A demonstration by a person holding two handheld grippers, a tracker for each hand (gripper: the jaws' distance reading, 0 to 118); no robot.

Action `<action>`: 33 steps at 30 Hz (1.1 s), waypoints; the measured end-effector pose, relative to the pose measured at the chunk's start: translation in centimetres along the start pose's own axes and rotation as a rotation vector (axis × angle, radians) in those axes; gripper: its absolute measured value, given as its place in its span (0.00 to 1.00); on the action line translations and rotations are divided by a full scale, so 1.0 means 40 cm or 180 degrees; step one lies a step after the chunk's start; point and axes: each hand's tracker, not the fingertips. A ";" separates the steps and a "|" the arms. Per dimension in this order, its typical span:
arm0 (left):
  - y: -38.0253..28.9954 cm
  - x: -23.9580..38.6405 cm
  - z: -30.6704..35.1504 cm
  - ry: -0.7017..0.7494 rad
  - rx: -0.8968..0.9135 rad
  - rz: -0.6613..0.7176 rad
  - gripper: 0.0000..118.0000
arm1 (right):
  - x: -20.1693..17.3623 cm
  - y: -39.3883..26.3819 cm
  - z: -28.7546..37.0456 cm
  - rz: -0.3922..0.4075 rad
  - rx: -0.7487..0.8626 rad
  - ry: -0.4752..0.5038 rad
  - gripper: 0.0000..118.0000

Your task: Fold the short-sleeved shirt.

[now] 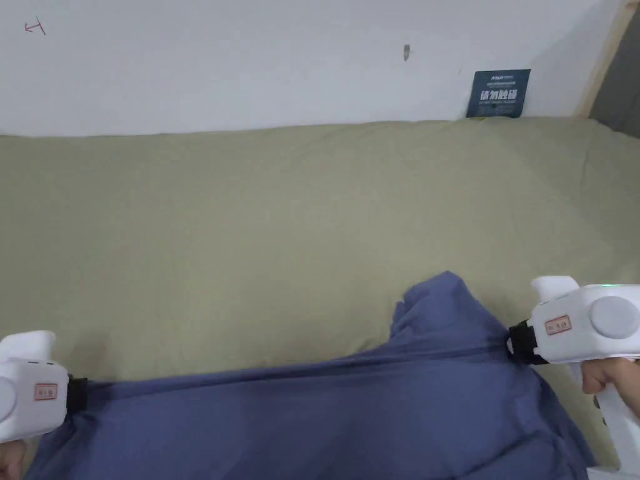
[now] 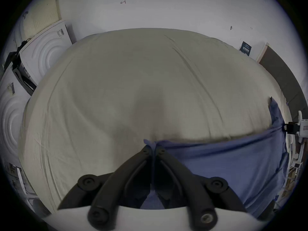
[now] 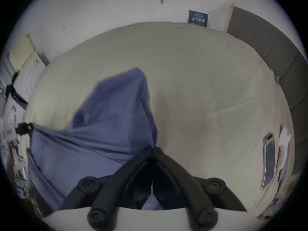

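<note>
Fabric of the blue short-sleeved shirt (image 1: 325, 419) was stretched taut across the near edge of the bed (image 1: 281, 237), pulled between the two tongs. At near left, the left tongs (image 1: 80, 394) had both jaws pressed together on the shirt's left edge; in the left gripper view the black jaws met on a small bunch of blue cloth (image 2: 152, 147), with the shirt running away to the right. At near right, a little farther in, the right tongs (image 1: 516, 342) were likewise clamped on the shirt's right edge, and a hand (image 1: 609, 378) gripped the white handle below them. In the right gripper view the jaws closed on the cloth (image 3: 152, 152), and the shirt spread off to the left toward the other tongs (image 3: 25, 128).

Just beyond the taut top line, near the right tongs, a loose flap of the shirt stood up in a peak (image 1: 447, 294) above the bedsheet. The right gripper view showed a phone (image 3: 268, 161) lying on the bed to the right, well apart from the shirt. Farther back the olive-green sheet lay bare up to the white wall (image 1: 250, 62), where a dark blue sign (image 1: 498, 94) leaned at far right.
</note>
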 end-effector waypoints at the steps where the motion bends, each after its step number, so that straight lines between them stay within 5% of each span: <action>1: -0.003 -0.008 0.016 -0.0037 0.0029 0.0045 0.01 | -0.007 -0.005 0.037 0.0037 0.0034 0.0037 0.01; 17: -0.303 -0.126 0.427 -0.0417 0.0494 0.0020 0.01 | -0.021 -0.346 0.442 0.0409 0.0680 0.0266 0.01; 31: -0.568 -0.162 0.381 -0.0440 0.0517 -0.0066 0.01 | 0.043 -0.627 0.358 0.0113 0.0386 0.0313 0.01; 33: -0.573 -0.163 0.367 -0.0428 0.0490 -0.0047 0.11 | 0.045 -0.626 0.347 0.0109 0.0333 0.0306 0.09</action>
